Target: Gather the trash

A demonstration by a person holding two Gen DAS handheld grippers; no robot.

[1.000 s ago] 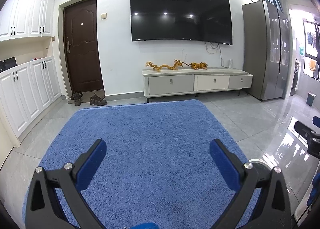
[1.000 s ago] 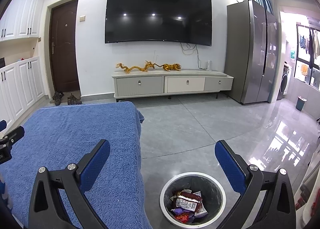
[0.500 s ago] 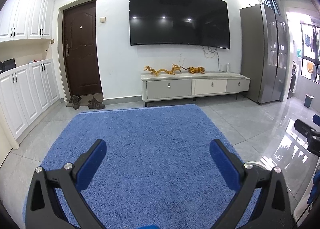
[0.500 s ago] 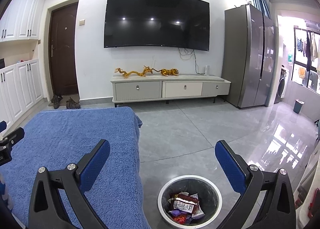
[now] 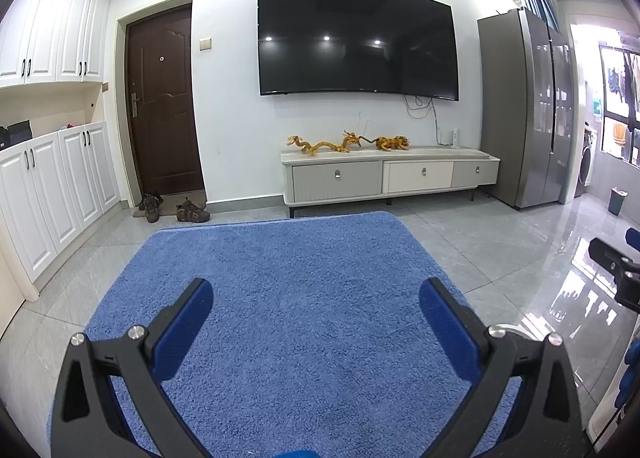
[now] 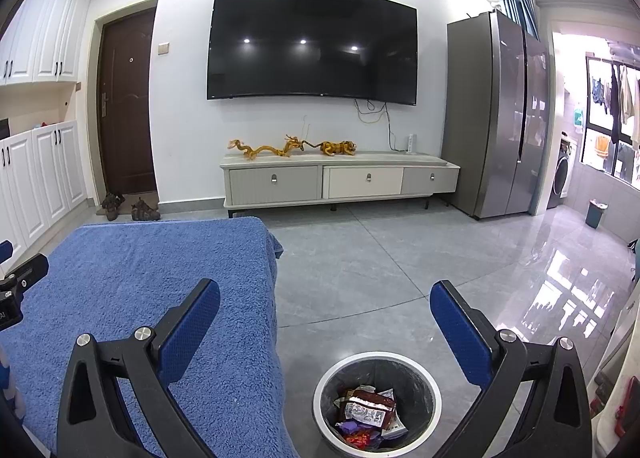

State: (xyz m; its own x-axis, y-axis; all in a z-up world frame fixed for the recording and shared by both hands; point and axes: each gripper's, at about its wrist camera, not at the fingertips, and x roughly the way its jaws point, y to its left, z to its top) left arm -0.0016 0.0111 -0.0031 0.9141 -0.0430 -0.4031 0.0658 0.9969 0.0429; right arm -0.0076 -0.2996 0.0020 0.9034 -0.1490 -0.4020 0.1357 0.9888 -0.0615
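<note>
We're looking across a living room here, and the biggest thing in front of both tongs is the blue rug (image 5: 304,298), spreading out right under and ahead of the left gripper (image 5: 316,294). In the right wrist view it's sitting to the left of the right gripper (image 6: 325,300), with its edge running between that gripper's fingers. Far ahead of both tongs a big dark TV (image 6: 312,48) is hanging on the wall, with a low TV cabinet (image 6: 340,180) under it and a grey fridge (image 6: 498,114) off to the right.

Closer in, the trash bin (image 6: 434,386) is standing on the tile floor just below the right gripper, nearer its right finger than its left, and it's holding crumpled wrappers (image 6: 368,410) inside.

We're keeping both tongs released: the left gripper's blue pads are spread wide with only rug showing between them, and the right gripper's are spread just as wide, gripping nothing.
</note>
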